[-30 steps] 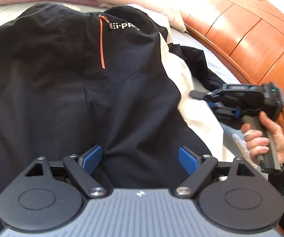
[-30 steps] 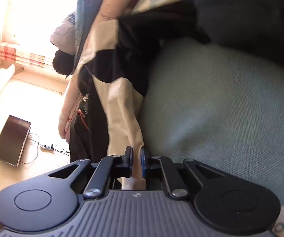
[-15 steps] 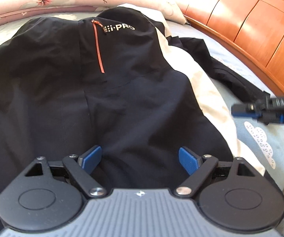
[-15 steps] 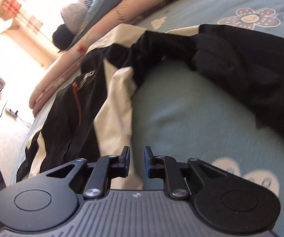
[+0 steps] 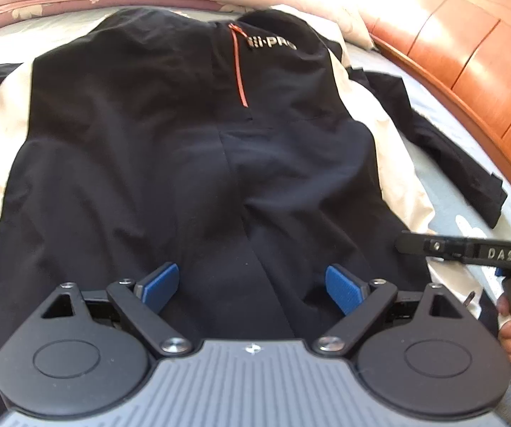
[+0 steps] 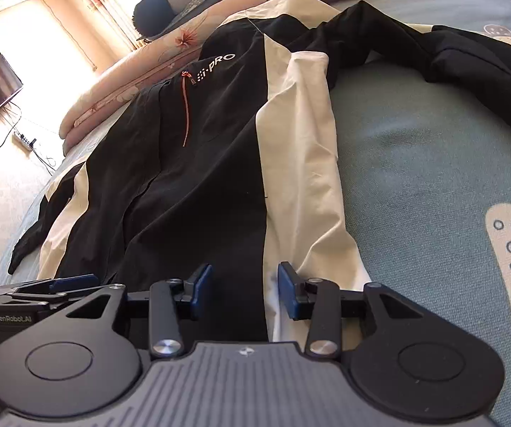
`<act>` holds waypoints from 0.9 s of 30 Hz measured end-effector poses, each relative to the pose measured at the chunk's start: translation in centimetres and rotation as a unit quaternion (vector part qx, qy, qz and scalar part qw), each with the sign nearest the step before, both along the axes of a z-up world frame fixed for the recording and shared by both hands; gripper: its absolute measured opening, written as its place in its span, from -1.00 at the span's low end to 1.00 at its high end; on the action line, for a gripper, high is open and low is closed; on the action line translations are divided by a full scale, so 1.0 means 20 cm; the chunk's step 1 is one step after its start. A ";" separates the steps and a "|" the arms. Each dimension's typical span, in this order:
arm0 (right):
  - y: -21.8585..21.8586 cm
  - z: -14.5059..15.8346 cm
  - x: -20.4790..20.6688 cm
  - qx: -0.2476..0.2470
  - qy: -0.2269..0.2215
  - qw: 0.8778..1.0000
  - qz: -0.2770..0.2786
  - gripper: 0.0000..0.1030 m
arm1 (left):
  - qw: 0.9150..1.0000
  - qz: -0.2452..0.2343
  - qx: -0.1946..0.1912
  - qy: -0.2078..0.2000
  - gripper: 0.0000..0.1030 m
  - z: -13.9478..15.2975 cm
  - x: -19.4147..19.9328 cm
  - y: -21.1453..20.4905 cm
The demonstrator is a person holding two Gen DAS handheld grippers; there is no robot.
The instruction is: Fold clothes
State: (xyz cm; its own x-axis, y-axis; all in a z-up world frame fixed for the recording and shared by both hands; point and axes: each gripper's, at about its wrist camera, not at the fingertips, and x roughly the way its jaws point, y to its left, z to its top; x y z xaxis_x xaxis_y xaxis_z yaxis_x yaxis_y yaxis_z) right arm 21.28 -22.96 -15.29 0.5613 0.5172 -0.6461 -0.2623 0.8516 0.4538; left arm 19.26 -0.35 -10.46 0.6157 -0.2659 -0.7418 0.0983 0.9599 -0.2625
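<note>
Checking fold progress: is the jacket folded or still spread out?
Spread out. The jacket lies flat, front up, on the bed, one sleeve stretched sideways.

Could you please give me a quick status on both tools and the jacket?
Left tool open, empty, at the hem. Right tool open, empty, at the hem's cream edge. Jacket flat on the bed, unfolded, one sleeve spread sideways. Nothing in the way.

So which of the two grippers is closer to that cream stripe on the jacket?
Right. The right gripper sits open over the cream stripe near the hem; the left gripper hovers over the black middle.
</note>
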 end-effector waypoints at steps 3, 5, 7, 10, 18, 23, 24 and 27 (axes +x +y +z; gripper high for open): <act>0.01 0.00 -0.01 0.002 0.001 1.000 -0.007 -0.05 | 0.999 0.030 -0.008 -0.027 0.75 0.03 -0.02 0.12; 0.03 0.00 -0.01 -0.002 -0.001 1.000 -0.008 0.09 | 0.997 0.067 -0.009 -0.039 0.75 0.03 -0.02 0.25; 0.06 0.01 -0.01 -0.013 -0.002 1.000 -0.009 0.16 | 0.992 0.116 -0.020 -0.042 0.74 0.01 0.00 0.42; 0.12 0.03 -0.01 -0.036 -0.002 0.999 0.001 0.42 | 0.982 0.185 -0.037 -0.025 0.59 -0.08 0.01 0.70; 0.37 0.08 -0.01 -0.137 -0.002 0.990 0.019 0.93 | 0.977 0.211 0.004 -0.016 0.36 -0.04 -0.10 0.99; 0.39 0.16 -0.01 -0.133 -0.018 0.991 0.010 0.92 | 0.980 0.185 -0.045 -0.063 0.50 0.10 -0.03 0.99; 0.39 0.17 -0.01 -0.131 -0.018 0.991 0.010 0.92 | 0.981 0.172 -0.056 -0.071 0.52 0.11 0.01 0.97; 0.37 0.21 -0.01 -0.135 -0.023 0.991 0.009 0.92 | 0.985 0.144 -0.065 -0.071 0.52 0.09 0.20 0.92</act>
